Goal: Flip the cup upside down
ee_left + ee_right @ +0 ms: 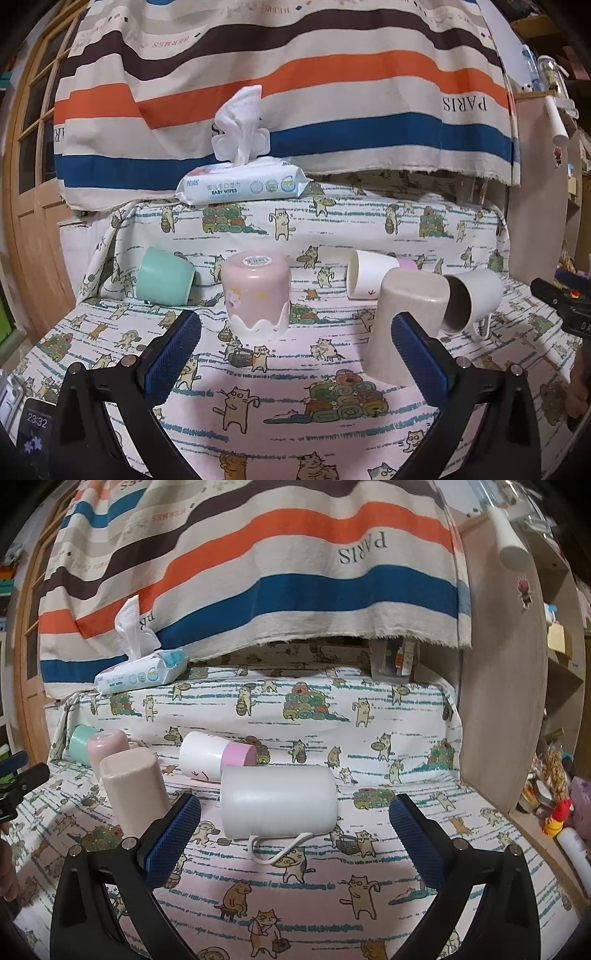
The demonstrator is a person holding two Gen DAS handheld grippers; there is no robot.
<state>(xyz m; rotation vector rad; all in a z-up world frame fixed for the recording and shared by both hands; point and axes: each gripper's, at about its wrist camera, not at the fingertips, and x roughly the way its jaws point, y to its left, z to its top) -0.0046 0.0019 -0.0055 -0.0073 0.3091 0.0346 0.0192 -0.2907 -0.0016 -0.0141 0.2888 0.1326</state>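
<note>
Several cups sit on the cat-print cloth (pixel 288 413). A pink cup (pixel 256 295) stands upside down at centre. A beige cup (pixel 400 325) stands upside down to its right. A mint cup (pixel 164 277), a white-and-pink cup (pixel 373 273) and a white handled cup (pixel 472 302) lie on their sides. My left gripper (pixel 295 354) is open and empty in front of the pink cup. My right gripper (pixel 295 834) is open and empty, just in front of the white handled cup (pixel 279 806). The beige cup (pixel 133 788) stands left of it.
A baby wipes pack (pixel 243 184) sits at the back on the raised ledge, under a striped hanging cloth (pixel 295 92). A wooden door (pixel 29 184) is at the left, shelves (pixel 554 664) with clutter at the right. A phone (pixel 35 428) lies at lower left.
</note>
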